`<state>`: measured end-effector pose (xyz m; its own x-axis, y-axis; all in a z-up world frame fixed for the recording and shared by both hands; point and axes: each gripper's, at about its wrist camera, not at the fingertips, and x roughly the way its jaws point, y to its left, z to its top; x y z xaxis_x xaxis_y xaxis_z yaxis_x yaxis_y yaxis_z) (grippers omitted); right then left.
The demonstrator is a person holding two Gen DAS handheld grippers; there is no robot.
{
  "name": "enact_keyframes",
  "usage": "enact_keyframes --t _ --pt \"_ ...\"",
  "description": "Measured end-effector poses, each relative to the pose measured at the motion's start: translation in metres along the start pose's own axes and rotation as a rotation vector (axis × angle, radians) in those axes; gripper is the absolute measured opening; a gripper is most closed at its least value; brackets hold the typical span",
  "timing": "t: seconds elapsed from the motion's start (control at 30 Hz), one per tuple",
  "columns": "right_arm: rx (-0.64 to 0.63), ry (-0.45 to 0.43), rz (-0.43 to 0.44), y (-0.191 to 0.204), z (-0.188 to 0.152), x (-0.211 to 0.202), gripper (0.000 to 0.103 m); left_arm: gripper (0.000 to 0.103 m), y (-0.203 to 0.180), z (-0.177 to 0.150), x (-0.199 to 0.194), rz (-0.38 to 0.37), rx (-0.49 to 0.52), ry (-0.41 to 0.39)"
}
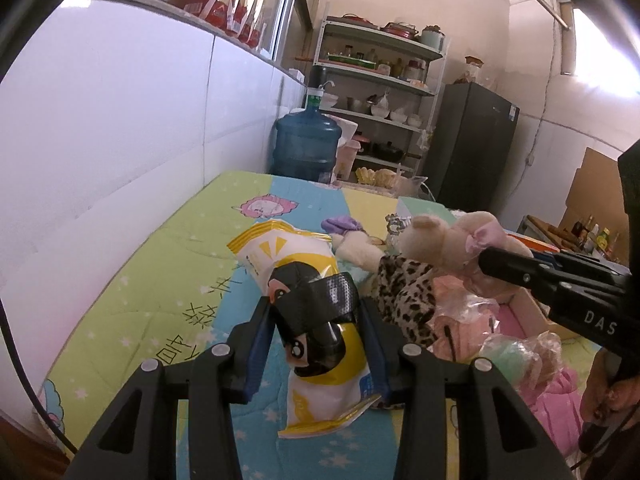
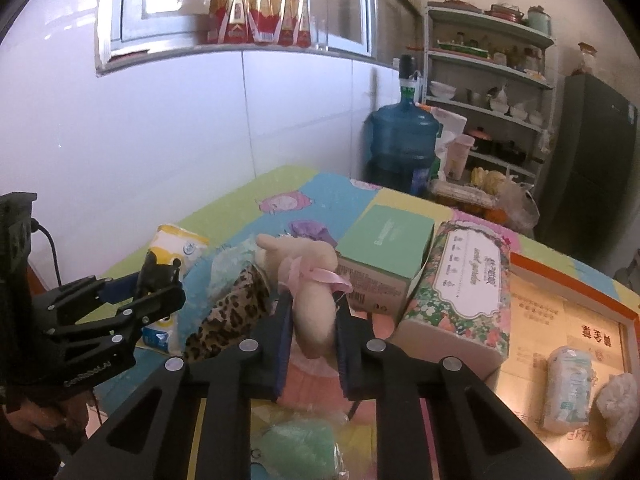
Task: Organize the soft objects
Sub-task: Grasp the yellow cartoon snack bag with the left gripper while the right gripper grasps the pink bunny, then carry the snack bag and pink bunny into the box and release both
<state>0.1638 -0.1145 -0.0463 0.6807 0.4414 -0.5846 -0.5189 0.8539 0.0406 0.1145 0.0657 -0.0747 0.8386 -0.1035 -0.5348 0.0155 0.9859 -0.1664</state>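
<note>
I see the left gripper [image 1: 318, 340] clamped on the yellow tissue pack [image 1: 316, 312], left of the plush bear [image 2: 308, 292]. The right gripper [image 2: 310, 344] pinches that bear, held just above the table. Only the right wrist view shows me the floral tissue box [image 2: 460, 296] right of the bear, beside the green box [image 2: 384, 248].

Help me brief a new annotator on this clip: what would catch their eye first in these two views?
Both grippers are busy: the left gripper has its jaws closed on a yellow-and-white tissue pack lifted above the cartoon-print quilt, and the right gripper is clamped on a cream plush bear with a pink bow. Next comes the clutter around them: a leopard-print fabric beside the bear and a floral tissue box to its right.
</note>
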Motion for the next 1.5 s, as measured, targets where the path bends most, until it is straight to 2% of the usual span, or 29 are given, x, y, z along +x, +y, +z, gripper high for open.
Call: enact_keyframes --t 0.57,1.5 --pt "0.037 -0.082 -0.035 -0.006 0.001 -0.044 0.019 0.043 -0.027 0.012 -0.024 -0.038 0.056 -0.039" --pt "0.152 -0.198 -0.174 -0.064 -0.026 -0.128 0.019 0.043 -0.128 0.033 -0.038 -0.169 0.193 -0.101"
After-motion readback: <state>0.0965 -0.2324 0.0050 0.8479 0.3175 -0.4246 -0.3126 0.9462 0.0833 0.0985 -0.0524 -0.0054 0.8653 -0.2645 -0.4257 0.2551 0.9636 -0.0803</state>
